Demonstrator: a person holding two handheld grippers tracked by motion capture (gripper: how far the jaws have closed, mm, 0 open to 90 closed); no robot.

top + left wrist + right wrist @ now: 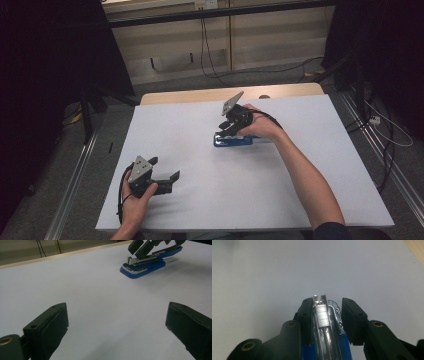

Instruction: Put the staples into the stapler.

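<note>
Nearest the camera, the left gripper (167, 181) rests low on the white table (200, 210), its jaws wide apart and holding nothing. Farther off and to the right, a blue stapler (233, 140) lies flat on the table, with the right gripper (227, 131) astride its top. Those jaws stand slightly apart, the stapler (325, 322) between them and a gap showing on one side. Rigid, fairly heavy and probably slick on its metal, it is best gripped across its blue sides.
</note>
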